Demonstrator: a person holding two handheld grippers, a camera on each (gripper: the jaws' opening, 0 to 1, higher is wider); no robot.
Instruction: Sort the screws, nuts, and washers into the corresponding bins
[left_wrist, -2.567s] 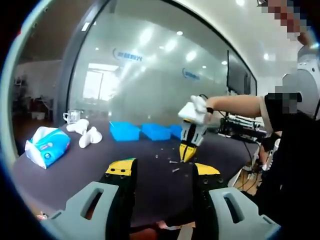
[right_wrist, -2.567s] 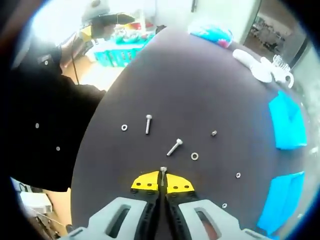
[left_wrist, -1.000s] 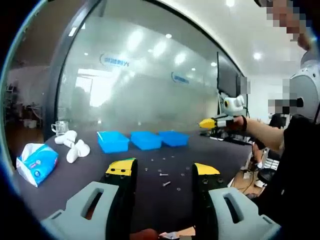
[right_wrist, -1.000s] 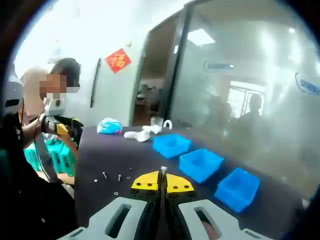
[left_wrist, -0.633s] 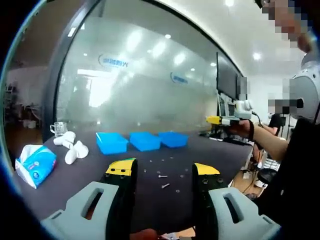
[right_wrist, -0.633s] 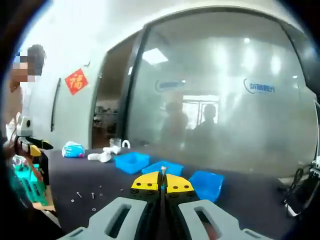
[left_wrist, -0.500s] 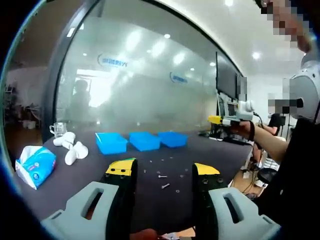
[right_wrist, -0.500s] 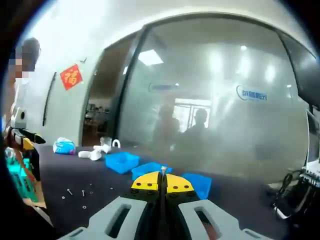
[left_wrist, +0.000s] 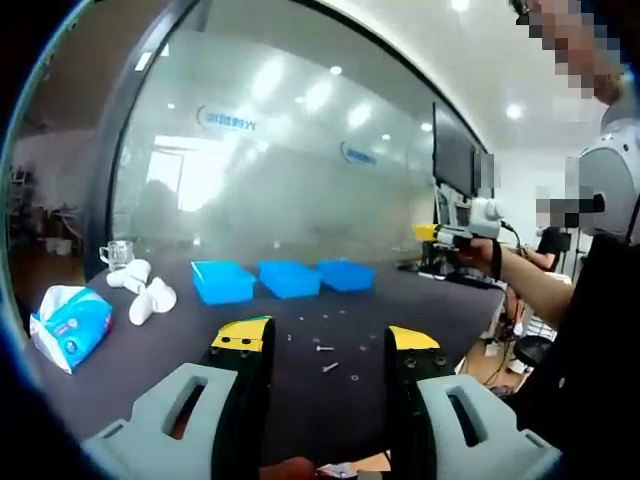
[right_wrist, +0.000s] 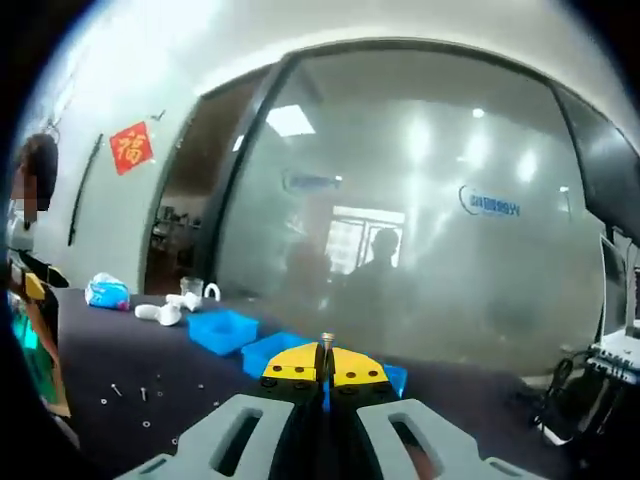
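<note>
The right claw (right_wrist: 326, 372) is pinching a small screw (right_wrist: 326, 344) upright between its pressed-together yellow tips, head just above them; beyond and below it the blue bins (right_wrist: 222, 330) are sitting on the dark desk (right_wrist: 90, 360); the left claw (left_wrist: 327, 345) is hanging spread and empty, loose screws and washers (left_wrist: 324, 349) lying just ahead of it; the screw is looking light, stiff and slippery, so gripping across the shank seems safest.

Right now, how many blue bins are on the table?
3, in a row in the left gripper view: left bin, middle bin, right bin, all beyond the loose hardware.
</note>
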